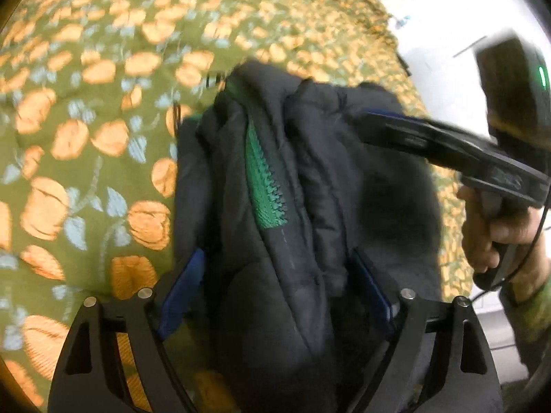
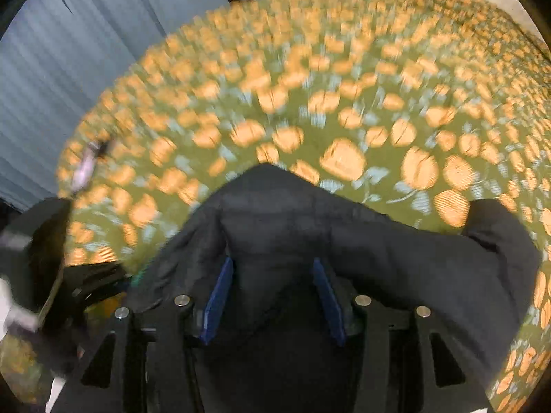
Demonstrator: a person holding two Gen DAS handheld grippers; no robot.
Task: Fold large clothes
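Observation:
A dark padded jacket (image 1: 310,179) with a green zipper (image 1: 265,179) hangs bunched above a green bedspread with orange flowers (image 1: 86,120). My left gripper (image 1: 275,275) is shut on a thick fold of the jacket, which fills the gap between its blue pads (image 1: 186,275). In the left wrist view my right gripper (image 1: 372,120) reaches in from the right and grips the jacket's upper right part. In the right wrist view my right gripper (image 2: 272,292) is shut on the jacket (image 2: 344,241), which drapes over its fingers (image 2: 217,296). The frames are motion-blurred.
The flowered bedspread (image 2: 327,103) covers the whole surface below. A grey curtain (image 2: 69,69) hangs at the left of the right wrist view. A white floor or wall (image 1: 430,17) lies beyond the bed's far right edge. The person's hand (image 1: 489,234) holds the right gripper's handle.

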